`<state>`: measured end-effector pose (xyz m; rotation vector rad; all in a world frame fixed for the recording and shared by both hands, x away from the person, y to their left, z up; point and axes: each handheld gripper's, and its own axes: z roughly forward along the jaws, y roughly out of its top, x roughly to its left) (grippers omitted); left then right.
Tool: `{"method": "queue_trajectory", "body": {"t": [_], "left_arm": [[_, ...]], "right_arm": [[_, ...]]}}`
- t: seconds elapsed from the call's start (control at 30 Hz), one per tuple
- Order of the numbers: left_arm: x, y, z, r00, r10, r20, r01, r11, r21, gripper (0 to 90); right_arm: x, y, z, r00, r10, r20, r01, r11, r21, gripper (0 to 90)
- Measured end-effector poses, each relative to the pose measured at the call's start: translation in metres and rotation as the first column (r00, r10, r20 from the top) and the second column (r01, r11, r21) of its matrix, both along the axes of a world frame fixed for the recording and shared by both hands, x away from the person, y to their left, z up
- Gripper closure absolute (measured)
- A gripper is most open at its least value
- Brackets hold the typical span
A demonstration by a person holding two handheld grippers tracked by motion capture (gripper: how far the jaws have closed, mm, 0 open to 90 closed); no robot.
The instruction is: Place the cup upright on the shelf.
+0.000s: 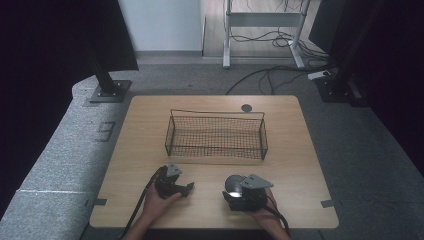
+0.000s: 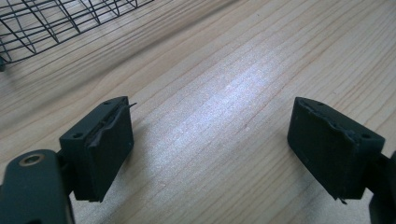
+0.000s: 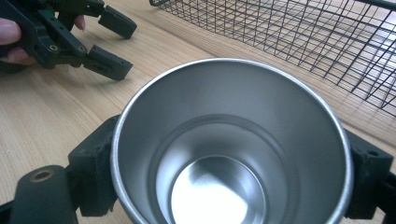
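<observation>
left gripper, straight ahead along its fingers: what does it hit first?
Probably nothing soon. The left gripper is open over bare wooden table; the wire basket sits off to one side of its line. Depth is unclear, but it likely passes the basket's corner.

Cup (image 1: 233,185) before basket (image 1: 216,136), tongs-held

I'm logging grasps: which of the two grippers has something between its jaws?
The right gripper: its jaws sit on either side of a shiny steel cup. The left gripper has its jaws spread over bare wooden table.
</observation>
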<state>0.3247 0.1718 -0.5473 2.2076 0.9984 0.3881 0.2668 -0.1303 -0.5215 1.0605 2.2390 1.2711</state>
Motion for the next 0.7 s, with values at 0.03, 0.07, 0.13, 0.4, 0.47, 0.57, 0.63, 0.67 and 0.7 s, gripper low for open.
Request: {"method": "queue_trajectory", "body": {"t": [0.03, 0.07, 0.13, 0.4, 0.47, 0.57, 0.63, 0.67, 0.7], "left_arm": [[0.0, 0.0, 0.0, 1.0, 0.0, 0.0, 0.0, 1.0, 0.0, 14.2], [0.0, 0.0, 0.0, 1.0, 0.0, 0.0, 0.0, 1.0, 0.0, 14.2], [0.0, 0.0, 0.0, 1.0, 0.0, 0.0, 0.0, 1.0, 0.0, 14.3], [0.0, 0.0, 0.0, 1.0, 0.0, 0.0, 0.0, 1.0, 0.0, 14.3], [0.0, 0.0, 0.0, 1.0, 0.0, 0.0, 0.0, 1.0, 0.0, 14.3], [0.0, 0.0, 0.0, 1.0, 0.0, 0.0, 0.0, 1.0, -0.001, 14.2], [0.0, 0.0, 0.0, 1.0, 0.0, 0.0, 0.0, 1.0, 0.0, 14.3], [0.0, 0.0, 0.0, 1.0, 0.0, 0.0, 0.0, 1.0, 0.0, 14.3], [0.0, 0.0, 0.0, 1.0, 0.0, 0.0, 0.0, 1.0, 0.0, 14.3]], "right_arm": [[0.0001, -0.0001, 0.0002, 1.0, 0.001, 0.0, -0.001, 1.0, -0.002, 14.0], [-0.0001, 0.0001, 0.0004, 1.0, -0.002, 0.003, 0.002, 1.0, -0.007, 14.0], [-0.0009, 0.0006, 0.0004, 0.9999, 0.0, 0.011, 0.0, 0.9999, -0.011, 14.1], [-0.0001, -0.0004, 0.0012, 0.9996, -0.025, -0.009, 0.025, 0.9997, -0.001, 14.3], [0.0009, -0.0021, 0.0015, 0.9995, -0.03, -0.008, 0.03, 0.9995, -0.003, 14.3], [0.0014, -0.0035, 0.0021, 0.9994, -0.033, -0.007, 0.033, 0.9994, 0.001, 14.4], [0.0006, -0.0054, 0.0052, 0.9994, -0.035, -0.001, 0.035, 0.9994, 0.006, 14.4], [0.0006, -0.0054, 0.0052, 0.9994, -0.035, -0.001, 0.035, 0.9994, 0.006, 14.4], [0.0, -0.0064, 0.0069, 0.9994, -0.035, 0.004, 0.035, 0.9993, 0.009, 14.4]]}}
